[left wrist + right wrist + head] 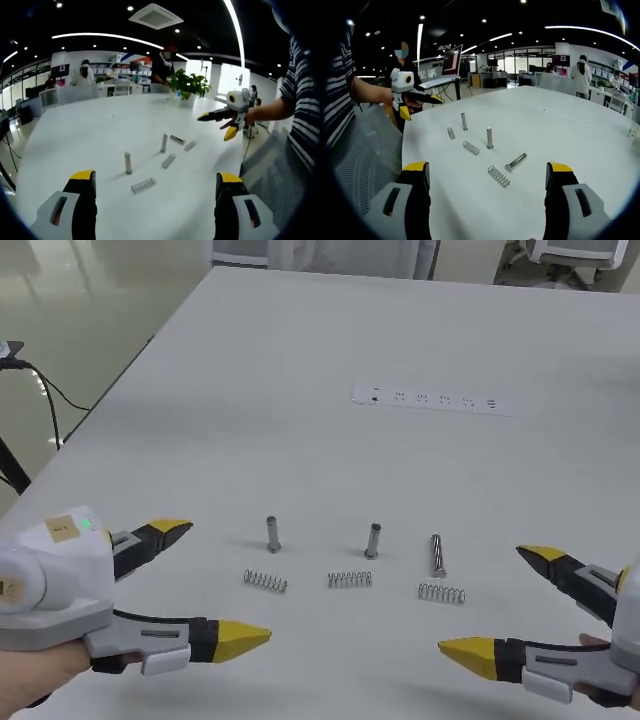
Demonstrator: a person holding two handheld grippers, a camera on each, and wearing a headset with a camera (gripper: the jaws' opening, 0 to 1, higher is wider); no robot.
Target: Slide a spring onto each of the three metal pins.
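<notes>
**Both grippers open and empty, springs lying off the pins**

Three metal pins are in a row close to the near edge of the white tabletop (300, 360). The left pin (272, 534) and the middle pin (373, 540) stand upright, and the right pin (437, 554) lies on its side. Just beside each pin, on the near-edge side, lies one spring that is not on the pin: the left spring (265, 581), the middle spring (350, 580) and the right spring (442, 593). The left gripper (228, 581) is at the left end of the row and the right gripper (479, 598) at the right end. Both have their jaws wide apart and hold nothing. A white power strip (435, 400) lies toward the far edge.
</notes>
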